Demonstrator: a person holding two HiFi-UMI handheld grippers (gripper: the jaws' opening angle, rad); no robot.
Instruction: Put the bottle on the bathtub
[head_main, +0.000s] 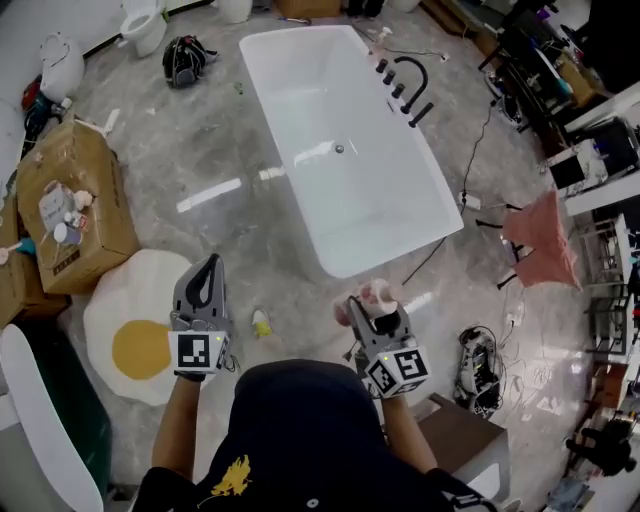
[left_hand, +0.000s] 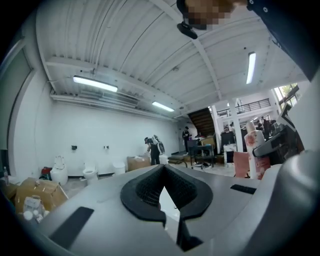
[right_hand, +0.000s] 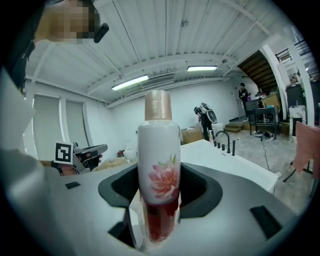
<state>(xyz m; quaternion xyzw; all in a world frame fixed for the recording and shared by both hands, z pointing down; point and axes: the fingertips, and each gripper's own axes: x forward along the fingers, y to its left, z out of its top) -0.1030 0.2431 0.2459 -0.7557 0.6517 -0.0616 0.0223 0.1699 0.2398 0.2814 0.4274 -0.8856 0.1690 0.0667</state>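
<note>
In the head view the white bathtub (head_main: 340, 150) stands on the grey floor ahead of me. My right gripper (head_main: 372, 305) is shut on the bottle (head_main: 374, 293), held upright in the air short of the tub's near end. The right gripper view shows the bottle (right_hand: 159, 165) as white with a pink flower, a pinkish cap and a red lower part, clamped between the dark pads (right_hand: 200, 187), with the bathtub (right_hand: 225, 162) beyond. My left gripper (head_main: 208, 268) is off to the left, shut and holding nothing. From the left gripper view (left_hand: 164, 170) the bottle (left_hand: 256, 145) shows at the right.
Black taps (head_main: 405, 85) line the tub's right rim. An egg-shaped rug (head_main: 130, 335) and cardboard boxes (head_main: 70, 200) lie at the left, with a toilet (head_main: 145, 25) at the far left. A small yellow object (head_main: 261, 323) is on the floor. A pink chair (head_main: 540, 235) and cables are on the right.
</note>
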